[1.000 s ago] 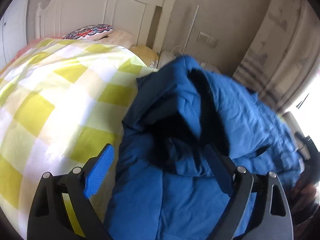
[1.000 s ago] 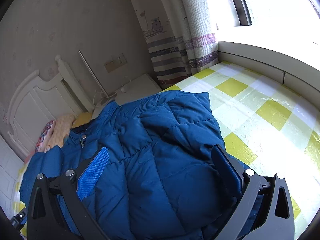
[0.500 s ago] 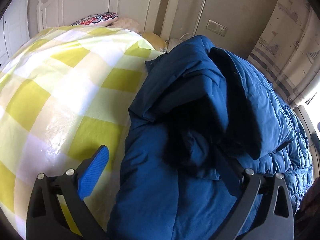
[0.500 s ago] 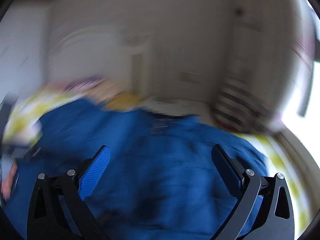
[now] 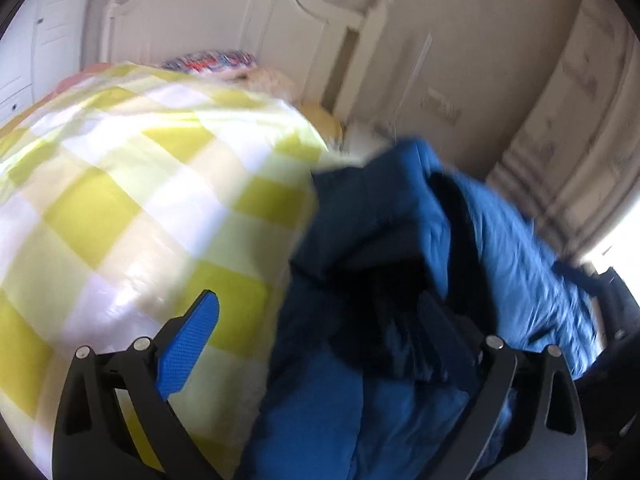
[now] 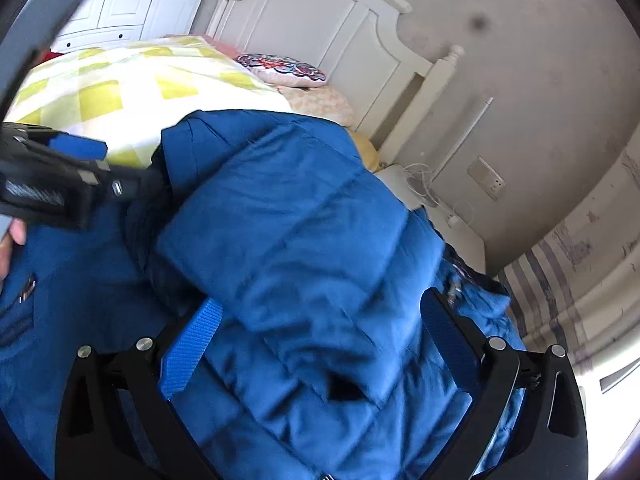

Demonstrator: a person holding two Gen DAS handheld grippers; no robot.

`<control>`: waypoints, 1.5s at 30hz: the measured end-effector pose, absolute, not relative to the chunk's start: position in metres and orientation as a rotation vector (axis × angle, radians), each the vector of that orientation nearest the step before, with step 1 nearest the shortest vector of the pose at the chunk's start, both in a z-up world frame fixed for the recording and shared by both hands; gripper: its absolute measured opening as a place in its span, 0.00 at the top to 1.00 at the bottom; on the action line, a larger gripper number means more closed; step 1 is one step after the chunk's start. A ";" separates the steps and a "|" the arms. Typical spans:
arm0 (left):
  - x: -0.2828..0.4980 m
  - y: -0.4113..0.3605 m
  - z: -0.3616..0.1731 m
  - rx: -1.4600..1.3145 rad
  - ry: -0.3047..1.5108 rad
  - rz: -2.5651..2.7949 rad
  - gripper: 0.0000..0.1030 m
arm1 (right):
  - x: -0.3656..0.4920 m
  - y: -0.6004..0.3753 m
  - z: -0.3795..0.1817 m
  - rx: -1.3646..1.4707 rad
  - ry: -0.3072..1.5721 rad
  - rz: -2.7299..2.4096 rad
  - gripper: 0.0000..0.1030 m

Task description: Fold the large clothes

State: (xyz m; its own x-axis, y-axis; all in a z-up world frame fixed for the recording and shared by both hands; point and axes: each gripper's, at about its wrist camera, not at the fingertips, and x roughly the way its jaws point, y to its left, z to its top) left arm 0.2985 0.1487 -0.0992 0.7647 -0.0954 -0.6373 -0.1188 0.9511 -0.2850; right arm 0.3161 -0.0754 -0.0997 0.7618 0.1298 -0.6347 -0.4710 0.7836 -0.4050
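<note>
I have the blue padded jacket (image 6: 304,240) lying on the bed, on the yellow-checked quilt (image 5: 120,200), with its top end towards the white headboard (image 6: 320,28). One part is already turned over on itself; the flap makes a thick ridge across the middle.

My left tongs (image 5: 316,344) stand apart with nothing between them, over the jacket's edge on the side away from the curtain (image 6: 560,264): one finger is over the quilt, the other over dark folds of cloth. From the right wrist I see those left tongs (image 6: 80,168) coming in at that same edge. My right tongs (image 6: 316,344) are spread wide over the folded flap, holding nothing; I cannot tell whether the pads touch the cloth.

I judge the fold to be under way, not finished. To do it well I would take a full pinch of the outer edge, both layers together, since this puffy cloth will likely slip and spring back from a shallow bite. Then lift just clear and carry it across evenly, pressing the ridge flat afterwards.

For room, the quilt on the side away from the curtain is bare and wide, so there is space to swing there. Towards the headboard lie the patterned pillow (image 6: 284,68) and, beside the bed, a small stand with cables (image 6: 424,184); I would keep away from that end. The left view is smeared, so its edges are uncertain.
</note>
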 end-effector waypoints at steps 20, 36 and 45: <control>0.287 0.148 -0.092 -0.299 0.649 0.066 0.04 | 0.290 -0.368 -0.135 0.842 0.754 0.084 0.73; 0.290 0.151 -0.096 -0.320 0.669 0.076 0.03 | 0.323 -0.349 -0.116 0.759 0.736 0.095 0.70; 0.290 0.154 -0.095 -0.330 0.659 0.083 0.03 | 0.286 -0.375 -0.086 0.690 0.630 0.049 0.73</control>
State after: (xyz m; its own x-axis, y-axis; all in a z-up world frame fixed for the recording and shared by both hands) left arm 0.2899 0.1540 -0.0949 0.7891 -0.0284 -0.6136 -0.1794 0.9447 -0.2744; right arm 0.2856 -0.3755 -0.0859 0.8145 0.2445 -0.5261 0.1596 0.7775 0.6084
